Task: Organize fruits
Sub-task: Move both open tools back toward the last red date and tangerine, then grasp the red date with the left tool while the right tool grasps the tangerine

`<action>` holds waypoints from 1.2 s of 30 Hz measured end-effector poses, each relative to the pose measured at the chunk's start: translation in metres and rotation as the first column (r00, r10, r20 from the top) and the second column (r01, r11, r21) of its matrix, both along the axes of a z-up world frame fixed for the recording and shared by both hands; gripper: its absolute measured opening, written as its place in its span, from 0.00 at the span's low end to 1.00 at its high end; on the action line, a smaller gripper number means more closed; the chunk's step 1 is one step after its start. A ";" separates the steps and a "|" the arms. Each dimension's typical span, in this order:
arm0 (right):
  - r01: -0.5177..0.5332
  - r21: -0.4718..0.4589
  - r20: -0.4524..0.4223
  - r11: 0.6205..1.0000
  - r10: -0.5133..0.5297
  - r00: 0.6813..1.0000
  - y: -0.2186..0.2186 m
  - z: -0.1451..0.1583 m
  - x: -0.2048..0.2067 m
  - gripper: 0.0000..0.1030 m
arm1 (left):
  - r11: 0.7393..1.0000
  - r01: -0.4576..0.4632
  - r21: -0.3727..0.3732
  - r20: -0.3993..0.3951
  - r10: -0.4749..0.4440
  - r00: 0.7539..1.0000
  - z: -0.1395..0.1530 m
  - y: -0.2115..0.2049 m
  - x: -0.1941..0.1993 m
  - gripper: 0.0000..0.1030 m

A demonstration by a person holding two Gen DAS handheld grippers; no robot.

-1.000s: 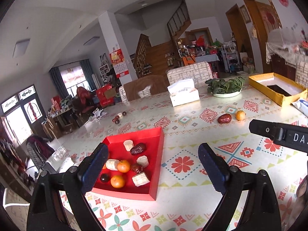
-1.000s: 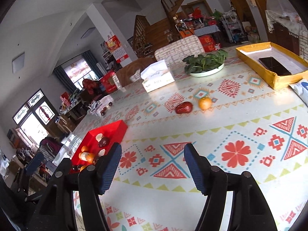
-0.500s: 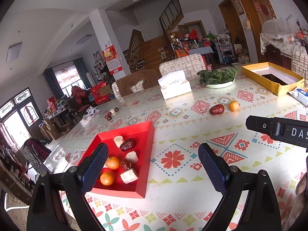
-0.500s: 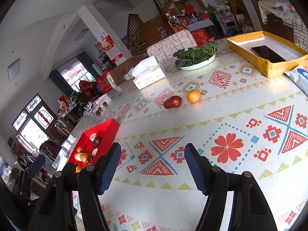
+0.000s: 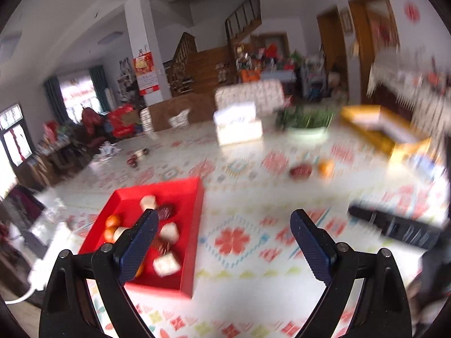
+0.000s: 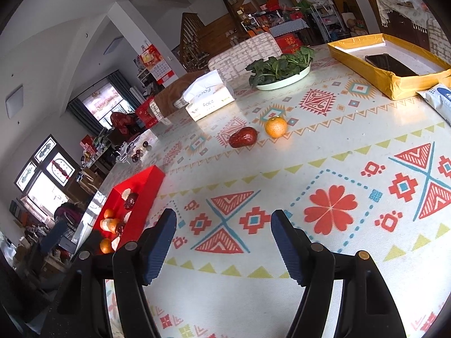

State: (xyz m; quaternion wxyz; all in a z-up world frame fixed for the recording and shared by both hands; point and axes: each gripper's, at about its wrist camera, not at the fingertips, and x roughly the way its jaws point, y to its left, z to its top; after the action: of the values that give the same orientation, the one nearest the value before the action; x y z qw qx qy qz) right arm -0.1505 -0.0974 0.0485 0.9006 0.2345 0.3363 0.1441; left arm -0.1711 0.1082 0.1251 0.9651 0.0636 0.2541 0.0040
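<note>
While both jaws stand open and empty | we see a round orange (image 6: 276, 126), a wrinkled red date (image 6: 243, 137) | glossy patterned desk (image 6: 352, 253)

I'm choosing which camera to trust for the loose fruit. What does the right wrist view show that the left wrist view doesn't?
Right wrist only: a sharp look at the dark phone in the yellow box, and the right gripper, open and empty.
Left wrist only: the red tray's whole interior, though blurred, and the left gripper, open and empty.
Both: the tray, the loose orange beside the red date, the tissue box and greens.
</note>
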 end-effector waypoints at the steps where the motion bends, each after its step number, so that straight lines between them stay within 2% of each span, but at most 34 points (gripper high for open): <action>1: 0.010 -0.007 0.001 1.000 -0.010 1.000 -0.005 0.001 0.001 0.72 | 0.998 0.033 -0.062 0.016 -0.032 0.999 0.012 0.008 0.000 0.94; 3: 0.038 -0.012 0.002 0.999 -0.038 0.999 -0.018 0.005 0.003 0.72 | 0.970 0.116 -0.214 0.076 -0.102 0.992 0.038 0.028 -0.002 1.00; 5: 0.066 -0.017 0.004 0.998 -0.066 0.998 -0.033 0.011 0.008 0.72 | 0.929 0.182 -0.321 0.114 -0.153 0.982 0.049 0.043 0.000 1.00; 6: 0.088 -0.028 0.007 0.996 -0.088 0.996 -0.043 0.016 0.012 0.72 | 0.921 0.190 -0.340 0.103 -0.165 0.981 0.050 0.046 0.003 1.00; 10: 0.124 -0.061 0.007 0.990 -0.124 0.992 -0.065 0.032 0.033 0.72 | 0.915 0.146 -0.376 0.030 -0.146 0.989 0.037 0.056 0.026 1.00; 13: 0.075 -0.093 -0.024 0.993 -0.078 0.997 -0.063 0.035 0.067 0.72 | 0.906 0.129 -0.403 -0.002 -0.142 0.990 0.027 0.063 0.042 1.00; 17: 0.005 -0.154 -0.108 0.988 -0.022 0.994 -0.047 0.017 0.118 0.72 | 0.904 0.127 -0.409 -0.024 -0.150 0.988 0.020 0.066 0.064 1.00; 20: -0.015 -0.185 -0.167 0.983 -0.016 0.986 -0.035 -0.001 0.151 0.65 | 0.903 0.121 -0.413 -0.059 -0.158 0.986 0.014 0.067 0.085 1.00; 22: -0.023 -0.201 -0.177 0.979 -0.014 0.984 -0.027 -0.009 0.164 0.63 | 0.895 0.118 -0.430 -0.087 -0.172 0.981 0.008 0.066 0.102 1.00; 27: -0.045 -0.213 -0.178 0.976 0.007 0.984 -0.015 -0.019 0.179 0.57 | 0.891 0.102 -0.443 -0.151 -0.186 0.971 -0.013 0.055 0.140 1.00; 28: -0.049 -0.218 -0.175 0.975 0.011 0.985 -0.013 -0.020 0.180 0.54 | 0.888 0.103 -0.449 -0.165 -0.195 0.967 -0.018 0.051 0.147 1.00; 31: -0.061 -0.240 -0.166 0.969 0.021 0.986 -0.009 -0.023 0.183 0.37 | 0.877 0.098 -0.471 -0.208 -0.218 0.953 -0.035 0.039 0.165 1.00; 36: -0.054 -0.171 -0.170 0.984 0.025 0.985 -0.019 -0.022 0.180 0.36 | 0.882 0.085 -0.464 -0.271 -0.233 0.934 -0.059 0.015 0.191 1.00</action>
State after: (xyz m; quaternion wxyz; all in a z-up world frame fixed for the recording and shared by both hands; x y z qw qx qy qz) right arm 0.0299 -0.1165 0.0263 0.8834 0.1592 0.4264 0.1118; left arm 0.0202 0.1234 0.0661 0.8969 -0.1379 0.3944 -0.1447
